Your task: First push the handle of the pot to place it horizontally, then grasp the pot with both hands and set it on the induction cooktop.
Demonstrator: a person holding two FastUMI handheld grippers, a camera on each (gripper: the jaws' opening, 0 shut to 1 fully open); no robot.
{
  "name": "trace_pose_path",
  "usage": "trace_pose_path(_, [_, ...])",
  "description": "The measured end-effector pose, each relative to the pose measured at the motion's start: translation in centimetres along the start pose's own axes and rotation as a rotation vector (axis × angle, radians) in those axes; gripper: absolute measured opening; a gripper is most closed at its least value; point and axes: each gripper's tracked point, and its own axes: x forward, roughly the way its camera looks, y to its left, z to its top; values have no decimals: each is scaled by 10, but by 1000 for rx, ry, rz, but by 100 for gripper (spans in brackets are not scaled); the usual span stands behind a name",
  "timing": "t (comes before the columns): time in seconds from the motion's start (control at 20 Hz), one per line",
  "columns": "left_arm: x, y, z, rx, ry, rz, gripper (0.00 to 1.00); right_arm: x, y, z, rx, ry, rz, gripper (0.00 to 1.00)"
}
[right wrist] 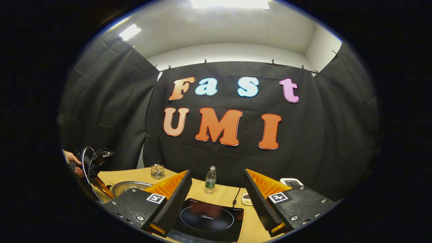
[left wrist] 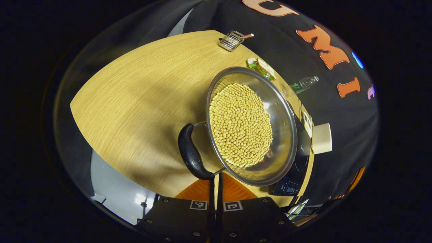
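Observation:
A steel pot (left wrist: 251, 126) full of yellow soybeans stands on the wooden table (left wrist: 135, 101). Its black handle (left wrist: 190, 152) curves along the near side of the rim. My left gripper (left wrist: 215, 179) is shut, with its tips touching the handle's lower end where the metal bracket joins. The black induction cooktop (right wrist: 206, 217) lies just below my right gripper (right wrist: 217, 172), which is open with nothing between its fingers. In the right gripper view the pot (right wrist: 130, 185) sits left of the cooktop, and a hand holds the left gripper (right wrist: 92, 168) beyond it.
A plastic water bottle (right wrist: 210, 180) stands behind the cooktop. A small wire holder (left wrist: 231, 40) sits near the table's far edge, and a snack packet (left wrist: 261, 67) lies behind the pot. A white box (left wrist: 321, 138) is beyond the cooktop (left wrist: 298, 168).

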Motion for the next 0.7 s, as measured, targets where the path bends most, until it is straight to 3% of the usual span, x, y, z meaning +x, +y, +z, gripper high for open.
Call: trace_pose_path(0.7, [15, 36, 58, 163, -48, 135, 2, 20, 27, -38, 19, 96, 69, 95])
